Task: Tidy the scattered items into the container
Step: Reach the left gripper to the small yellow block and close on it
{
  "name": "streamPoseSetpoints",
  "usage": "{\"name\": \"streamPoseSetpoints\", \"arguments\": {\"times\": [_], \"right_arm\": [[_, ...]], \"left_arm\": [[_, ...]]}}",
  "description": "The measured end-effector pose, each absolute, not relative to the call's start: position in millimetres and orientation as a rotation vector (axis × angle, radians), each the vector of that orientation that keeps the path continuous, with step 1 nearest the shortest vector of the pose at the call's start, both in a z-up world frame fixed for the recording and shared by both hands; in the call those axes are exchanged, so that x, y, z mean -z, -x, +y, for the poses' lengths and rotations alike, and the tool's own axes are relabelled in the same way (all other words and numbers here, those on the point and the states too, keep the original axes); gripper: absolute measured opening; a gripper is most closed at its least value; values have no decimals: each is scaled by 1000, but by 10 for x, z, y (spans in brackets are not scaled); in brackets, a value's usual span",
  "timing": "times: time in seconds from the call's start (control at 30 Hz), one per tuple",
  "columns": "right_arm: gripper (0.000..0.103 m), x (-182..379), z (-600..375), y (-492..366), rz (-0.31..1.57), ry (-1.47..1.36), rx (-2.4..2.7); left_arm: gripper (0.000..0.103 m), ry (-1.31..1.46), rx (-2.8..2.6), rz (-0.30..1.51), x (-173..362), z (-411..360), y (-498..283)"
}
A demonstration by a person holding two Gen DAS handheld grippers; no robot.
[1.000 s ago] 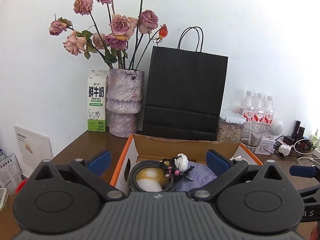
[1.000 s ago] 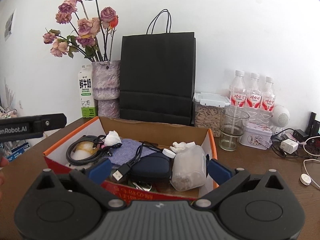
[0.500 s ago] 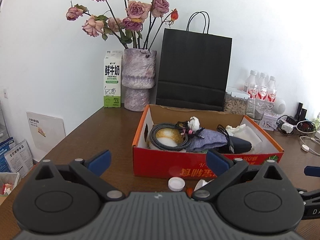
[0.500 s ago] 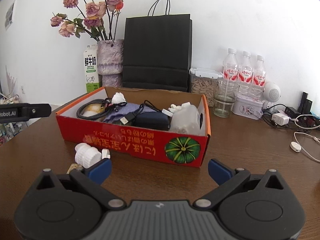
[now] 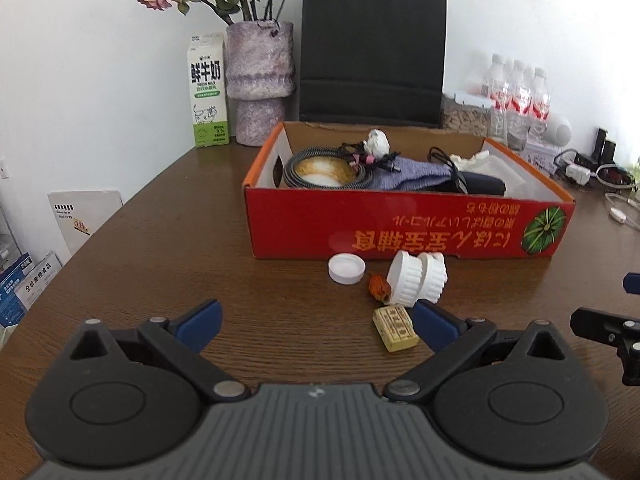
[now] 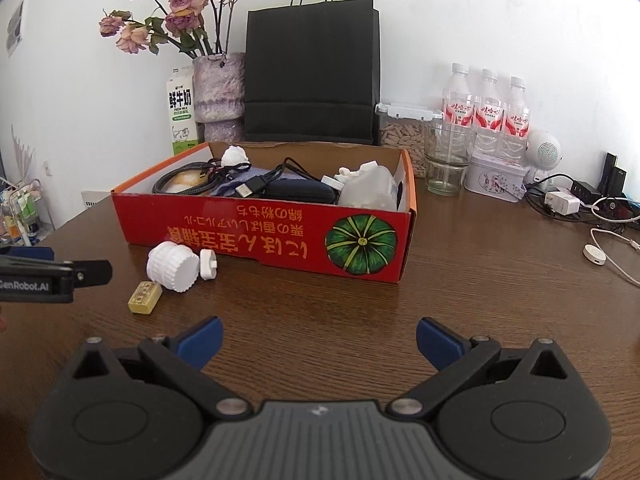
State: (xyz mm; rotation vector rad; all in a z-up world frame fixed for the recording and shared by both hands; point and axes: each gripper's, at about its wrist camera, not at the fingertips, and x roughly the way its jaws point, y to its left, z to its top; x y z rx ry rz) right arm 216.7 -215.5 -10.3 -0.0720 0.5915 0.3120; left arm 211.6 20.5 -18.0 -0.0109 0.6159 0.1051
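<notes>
White ribbed spool (image 5: 416, 283), white cap (image 5: 346, 268), a small orange lump (image 5: 379, 287) and a yellow block (image 5: 395, 328) lie just near of the red box (image 5: 400, 226). Left gripper (image 5: 316, 320) and right gripper (image 6: 318, 338) gape wide, empty. Pinched off-centre, the round spool could roll away.

Left hand-held gripper (image 5: 316, 322) open, empty; yellow block (image 5: 395, 328) by right fingertip, red box (image 5: 408, 228) beyond.

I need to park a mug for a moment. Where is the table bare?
Free: the wood left of the red box, toward the milk carton, and the stretch right of it before the cables. Crowded: in front, around the white cap and yellow block.
</notes>
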Motion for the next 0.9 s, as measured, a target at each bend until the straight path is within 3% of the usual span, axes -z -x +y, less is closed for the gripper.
{"name": "streamPoseSetpoints", "arguments": {"times": [0.27,0.4,0.5,0.67,0.8,0.87,0.9], "right_arm": [[103,160,-2182,-2193,608,67,-315],[103,175,-2179,-2211,614,66,-316],[103,198,-2174,-2228,620,64,-318],[103,218,-2161,-2225,622,68,-316],[103,226,-2149,-2226,624,71,-318],[103,229,-2142,-2224,624,73,-319],[103,229,-2139,-2224,624,74,-319]], "left_arm": [[103,-14,-98,636,313,-17,-2301],[90,-17,-101,654,351,-54,-2350],[73,-18,-98,683,406,-55,-2387],[69,9,-91,680,424,-28,-2383],[50,16,-80,673,411,-33,-2369],[48,25,-81,673,410,-22,-2367],[41,27,-85,672,407,-16,-2363]]}}
